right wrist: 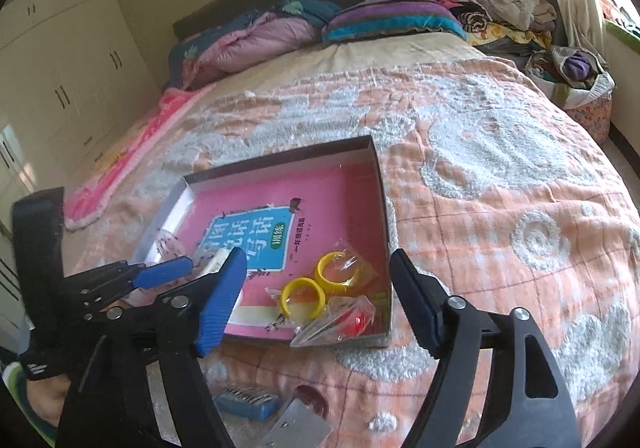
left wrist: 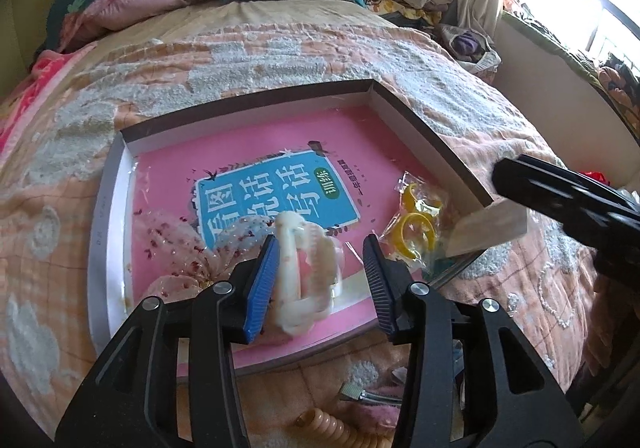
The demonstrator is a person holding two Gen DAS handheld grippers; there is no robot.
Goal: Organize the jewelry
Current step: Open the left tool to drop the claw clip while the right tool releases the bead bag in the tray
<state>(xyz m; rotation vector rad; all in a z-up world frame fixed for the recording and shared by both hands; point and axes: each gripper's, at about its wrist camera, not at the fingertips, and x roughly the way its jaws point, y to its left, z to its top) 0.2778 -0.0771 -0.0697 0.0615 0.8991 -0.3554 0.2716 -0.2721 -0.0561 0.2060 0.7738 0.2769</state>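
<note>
Now, left tool point(left wrist: 320, 268) half open around a white bracelet point(left wrist: 308, 272), only the left pad touching it. Right tool point(right wrist: 320, 300) wide apart, empty, just above yellow rings point(right wrist: 320, 284) and a red bead bag point(right wrist: 344, 322) inside the box point(right wrist: 280, 161) on the bed point(right wrist: 500, 187).

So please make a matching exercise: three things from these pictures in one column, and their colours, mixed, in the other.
Things:
1. rings in a clear bag
2. book cover in the box
3. pad of the right hand-held gripper

Colours:
A. blue
B. yellow
C. pink

Pairs: 1-B, 2-C, 3-A
</note>
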